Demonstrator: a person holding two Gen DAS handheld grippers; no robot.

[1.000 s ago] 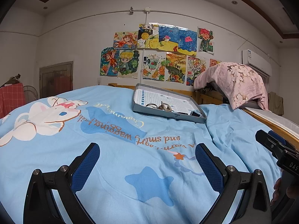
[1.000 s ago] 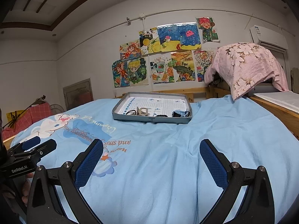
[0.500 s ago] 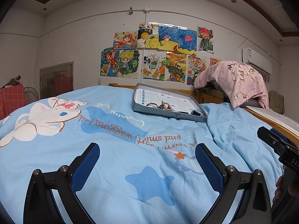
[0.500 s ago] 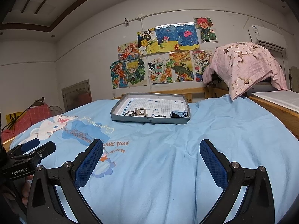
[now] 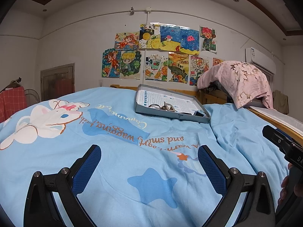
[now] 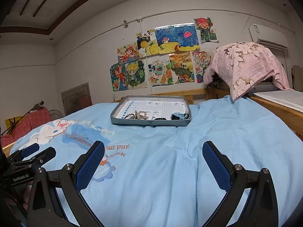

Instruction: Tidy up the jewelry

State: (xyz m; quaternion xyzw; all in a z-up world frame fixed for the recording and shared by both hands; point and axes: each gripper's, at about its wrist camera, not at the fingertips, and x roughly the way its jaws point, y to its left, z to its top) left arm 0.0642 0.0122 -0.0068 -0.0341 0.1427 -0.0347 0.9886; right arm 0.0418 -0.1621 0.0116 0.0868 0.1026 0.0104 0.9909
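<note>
I am holding my left gripper (image 5: pixel 149 167) and my right gripper (image 6: pixel 153 163) low over the blue bedspread (image 6: pixel 170 160), both with jaws spread wide and gripping nothing. Well ahead, a grey tray (image 6: pixel 121 120) is sitting on the bed, and the jewelry (image 6: pixel 139 115) is lying bunched along its near edge with some darker pieces (image 6: pixel 179 116) at the right. Whether the sorting is starting or finished, I cannot tell from here; any further picking would call for closing that distance.
</note>
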